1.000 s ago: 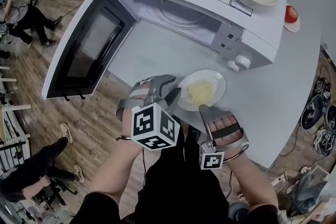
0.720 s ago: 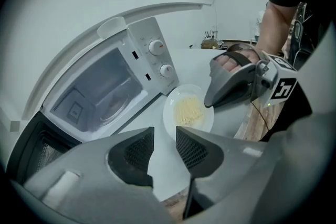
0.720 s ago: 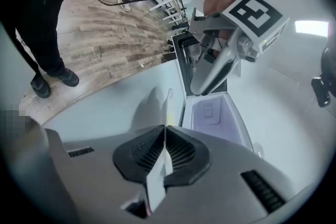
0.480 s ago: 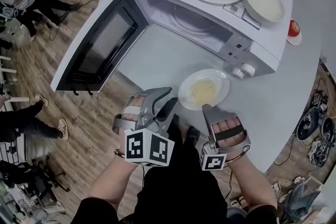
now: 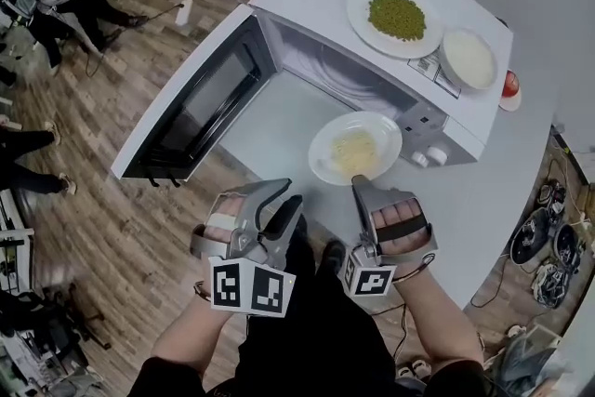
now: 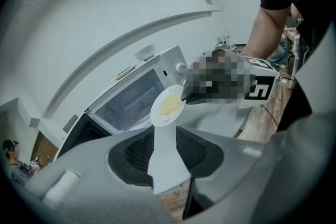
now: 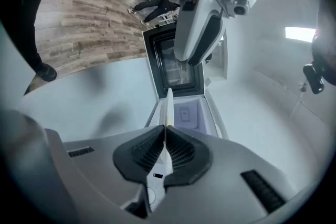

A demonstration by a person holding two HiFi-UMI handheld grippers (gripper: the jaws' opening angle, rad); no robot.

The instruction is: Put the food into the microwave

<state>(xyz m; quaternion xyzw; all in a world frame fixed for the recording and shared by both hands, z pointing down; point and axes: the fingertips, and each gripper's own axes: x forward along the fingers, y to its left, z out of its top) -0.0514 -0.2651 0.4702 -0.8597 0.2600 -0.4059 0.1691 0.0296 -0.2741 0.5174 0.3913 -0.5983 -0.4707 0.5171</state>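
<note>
A white plate of yellow food (image 5: 355,147) hangs in the air just in front of the open microwave (image 5: 372,70), level with its cavity. My right gripper (image 5: 359,183) is shut on the plate's near rim; in the right gripper view the plate (image 7: 167,106) shows edge-on between the pads. My left gripper (image 5: 286,203) is open and empty, left of the plate and apart from it. In the left gripper view the plate (image 6: 168,106) shows beyond my open left gripper (image 6: 166,136), with the microwave (image 6: 137,98) behind it.
The microwave door (image 5: 200,98) swings out to the left. On top of the microwave stand a plate of green peas (image 5: 396,17) and a bowl of white rice (image 5: 468,58). A red object (image 5: 510,86) lies on the grey table (image 5: 502,172). People stand on the wooden floor at far left.
Both grippers have risen. The plate has left the table by the control panel and moved up and left, in front of the microwave opening. The left gripper stayed open.
</note>
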